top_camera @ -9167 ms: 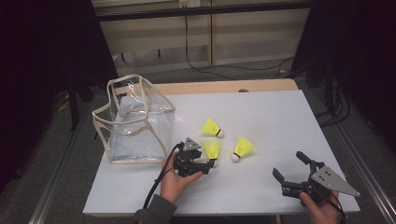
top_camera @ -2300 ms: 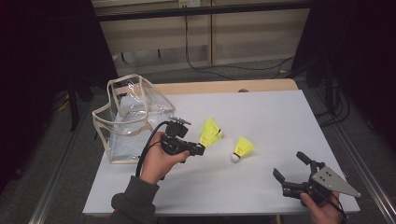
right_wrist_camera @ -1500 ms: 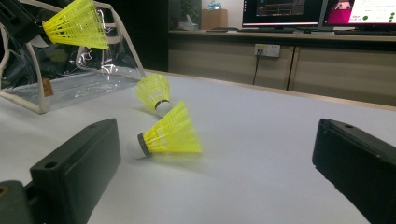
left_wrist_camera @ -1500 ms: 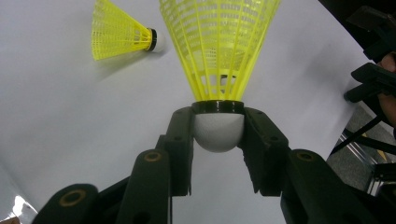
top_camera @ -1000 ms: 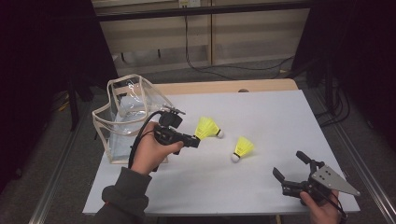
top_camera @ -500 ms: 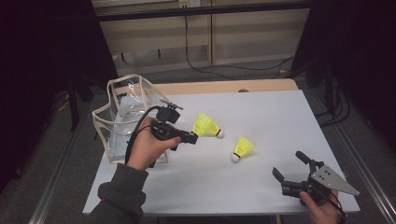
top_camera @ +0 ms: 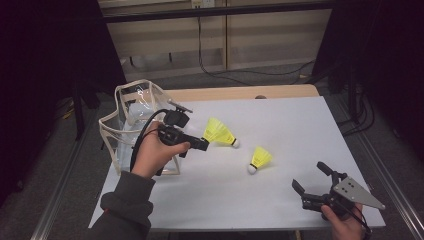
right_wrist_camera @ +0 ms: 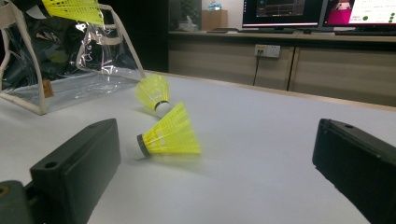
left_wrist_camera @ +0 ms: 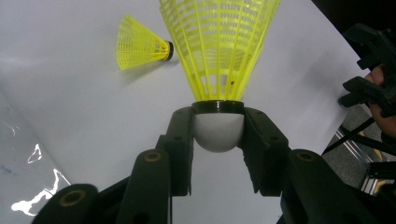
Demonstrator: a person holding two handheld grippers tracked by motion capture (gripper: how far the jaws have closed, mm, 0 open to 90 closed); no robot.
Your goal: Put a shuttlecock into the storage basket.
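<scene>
Left gripper (left_wrist_camera: 218,154) is clamped on just the white cork of a yellow shuttlecock (left_wrist_camera: 219,51) mid-frame, lifted beside the clear bag (top_camera: 131,125) at left, so that round tip could easily squirt out.

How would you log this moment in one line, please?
left gripper shut on shuttlecock by its white tip, lifted near clear bag | right gripper open, low over table | two loose shuttlecocks lying on table

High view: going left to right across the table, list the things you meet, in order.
clear bag → left gripper → held shuttlecock → shuttlecock lying on the table → right gripper
</scene>
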